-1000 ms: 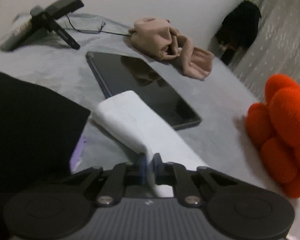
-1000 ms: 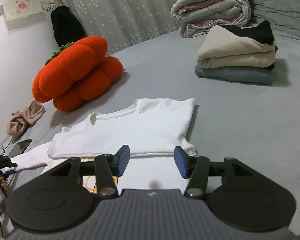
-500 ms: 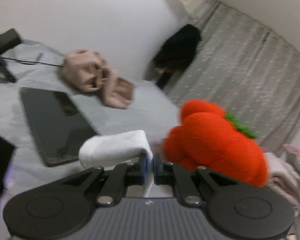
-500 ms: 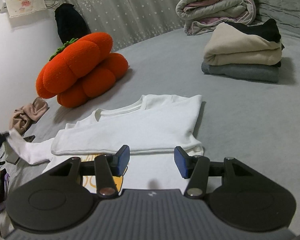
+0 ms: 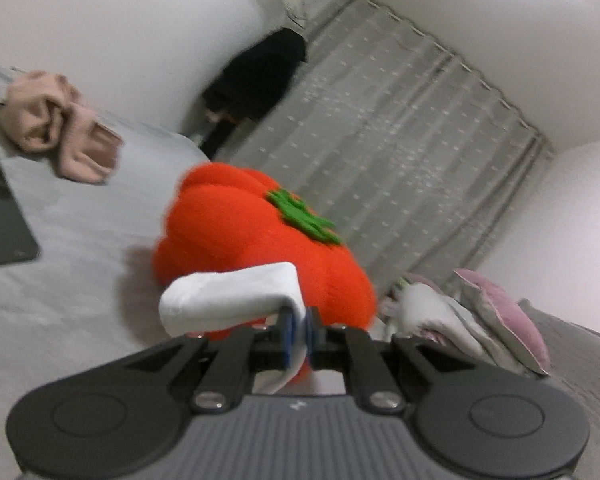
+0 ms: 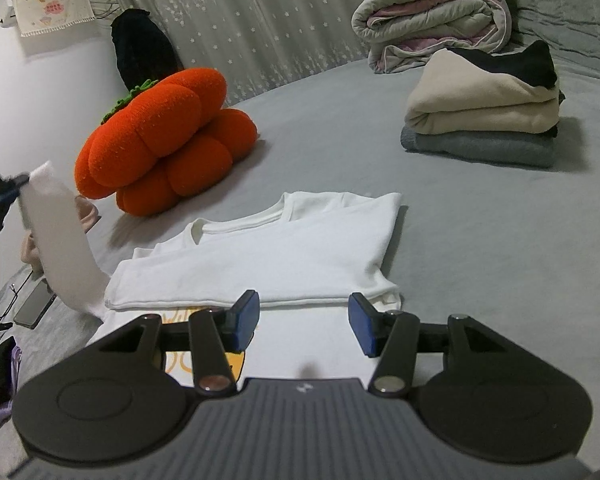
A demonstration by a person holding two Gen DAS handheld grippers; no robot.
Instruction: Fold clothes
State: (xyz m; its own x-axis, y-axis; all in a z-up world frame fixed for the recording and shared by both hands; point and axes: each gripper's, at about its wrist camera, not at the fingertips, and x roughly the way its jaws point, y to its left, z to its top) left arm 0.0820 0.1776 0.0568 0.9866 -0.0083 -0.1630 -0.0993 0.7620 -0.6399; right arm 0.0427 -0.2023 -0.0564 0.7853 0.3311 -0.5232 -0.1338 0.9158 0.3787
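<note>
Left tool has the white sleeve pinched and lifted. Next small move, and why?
Probably carry the sleeve across and lay it on the folded shirt. The left tool is shut on the cuff, the sleeve hangs clear of the bed, and the right tool waits open at the shirt's near edge.

An orange pumpkin cushion [image 6: 160,140] sits beside a dark tablet [image 5: 0,216].
</note>
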